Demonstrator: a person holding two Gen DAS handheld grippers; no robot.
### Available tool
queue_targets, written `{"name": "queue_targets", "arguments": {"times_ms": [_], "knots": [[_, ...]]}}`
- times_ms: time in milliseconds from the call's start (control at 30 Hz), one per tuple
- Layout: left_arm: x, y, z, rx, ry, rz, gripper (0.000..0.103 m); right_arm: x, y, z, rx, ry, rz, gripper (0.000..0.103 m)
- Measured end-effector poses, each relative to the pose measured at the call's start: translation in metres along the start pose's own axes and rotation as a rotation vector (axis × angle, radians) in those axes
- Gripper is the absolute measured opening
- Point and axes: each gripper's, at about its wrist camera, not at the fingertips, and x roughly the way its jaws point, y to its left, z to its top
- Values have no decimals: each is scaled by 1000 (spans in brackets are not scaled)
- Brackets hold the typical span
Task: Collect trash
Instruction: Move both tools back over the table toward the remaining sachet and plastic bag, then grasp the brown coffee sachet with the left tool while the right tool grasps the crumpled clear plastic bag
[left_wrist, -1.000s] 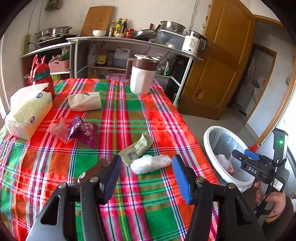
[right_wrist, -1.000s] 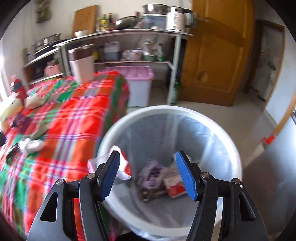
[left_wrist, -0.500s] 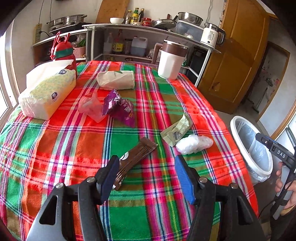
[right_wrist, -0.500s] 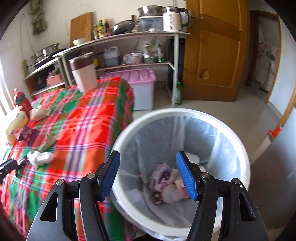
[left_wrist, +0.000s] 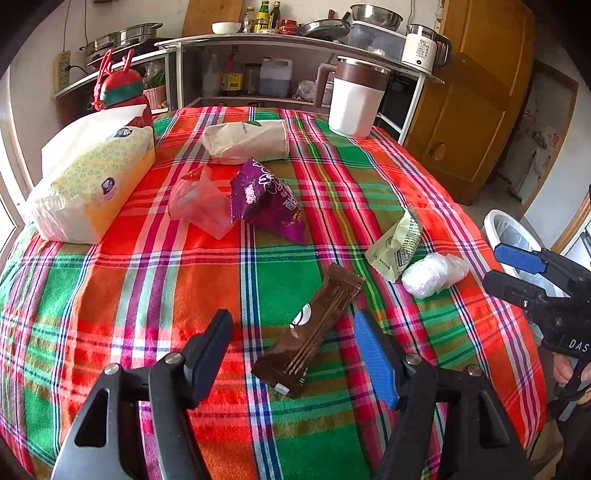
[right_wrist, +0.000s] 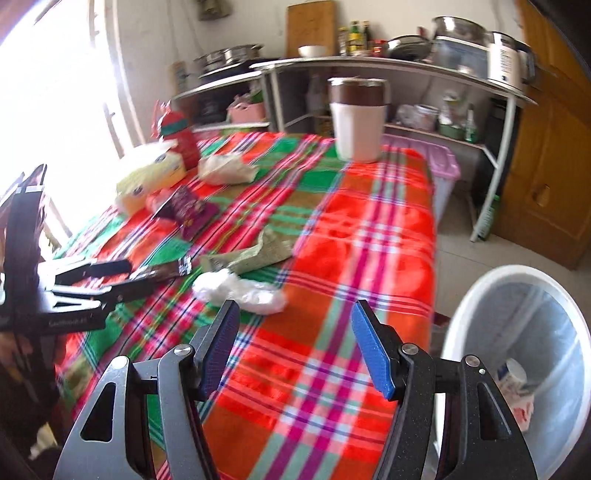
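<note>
A brown snack wrapper (left_wrist: 314, 325) lies flat on the plaid tablecloth (left_wrist: 147, 277), between the fingers of my left gripper (left_wrist: 293, 328). Its jaws are opening and the pads do not touch the wrapper. To the right lie a pale green wrapper (left_wrist: 397, 247) and a crumpled white plastic (left_wrist: 432, 273); farther back are a purple snack bag (left_wrist: 269, 199) and a pink plastic bag (left_wrist: 199, 203). My right gripper (right_wrist: 295, 317) hangs open and empty over the table's edge, just short of the white plastic (right_wrist: 236, 290). The white bin (right_wrist: 517, 271) with trash stands on the floor at its right.
A tissue pack (left_wrist: 92, 184), a beige packet (left_wrist: 247, 140), a red bottle (left_wrist: 122, 88) and a white-and-brown jug (left_wrist: 356, 103) stand at the table's back. Behind are metal shelves, a pink-lidded box (right_wrist: 439, 166) and a wooden door.
My left gripper moved over the table onto the brown wrapper and its jaws widened. My right gripper swung left from above the bin to the table's edge.
</note>
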Motion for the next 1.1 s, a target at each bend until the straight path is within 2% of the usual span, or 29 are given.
{"name": "queue_targets", "arguments": {"times_ms": [133,233,433,600,833,867,967,1100], "knots": [[4,-2,7,31,7,-13,70,14,21,3,-108,38,37,64],[8,-3,11,47,21,-13,70,23,32,5,-186,52,31,64],[12,-4,15,66,35,-17,70,39,37,15,-238,95,68,64],[11,-7,13,101,41,-13,70,48,39,18,-253,127,95,64],[9,-5,12,109,44,-33,69,56,37,22,-194,141,127,64],[9,-5,11,110,42,-29,67,56,37,22,-187,139,129,63],[9,-5,12,110,42,-20,63,54,36,22,-177,133,129,51],[7,-6,11,123,45,-7,45,51,37,20,-181,134,132,44]]}}
